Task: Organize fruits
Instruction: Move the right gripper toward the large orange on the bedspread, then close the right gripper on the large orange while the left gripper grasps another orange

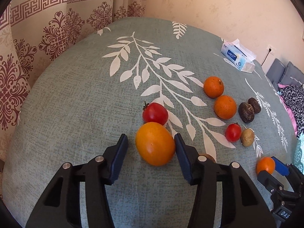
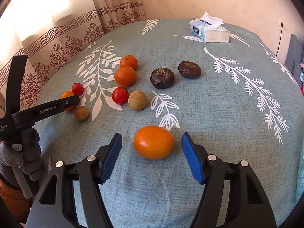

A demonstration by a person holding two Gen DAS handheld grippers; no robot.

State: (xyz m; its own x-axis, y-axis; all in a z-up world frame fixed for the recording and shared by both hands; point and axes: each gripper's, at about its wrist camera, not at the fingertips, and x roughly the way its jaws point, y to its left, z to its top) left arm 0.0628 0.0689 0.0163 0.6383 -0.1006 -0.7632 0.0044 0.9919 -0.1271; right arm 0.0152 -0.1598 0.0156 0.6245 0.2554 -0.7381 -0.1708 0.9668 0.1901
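Observation:
My left gripper (image 1: 150, 138) stands open around a large yellow-orange fruit (image 1: 154, 144) on the leaf-print cloth. Its right finger (image 1: 180, 148) is against the fruit, and a gap shows at the left finger. A red tomato (image 1: 155, 113) touches the fruit's far side. My right gripper (image 2: 152, 135) is open astride an orange (image 2: 153, 142), with a gap on both sides. Farther off lie two oranges (image 2: 125, 76), a small tomato (image 2: 119, 95), two tan round fruits (image 2: 137, 100) and two dark wrinkled fruits (image 2: 162, 77).
A tissue box (image 2: 210, 31) sits at the table's far right. Patterned curtains (image 1: 47, 38) hang behind the far left edge. A grey-gloved hand (image 2: 28, 152) holds the left gripper's handle. Bare cloth (image 2: 237, 114) lies to the right of the fruits.

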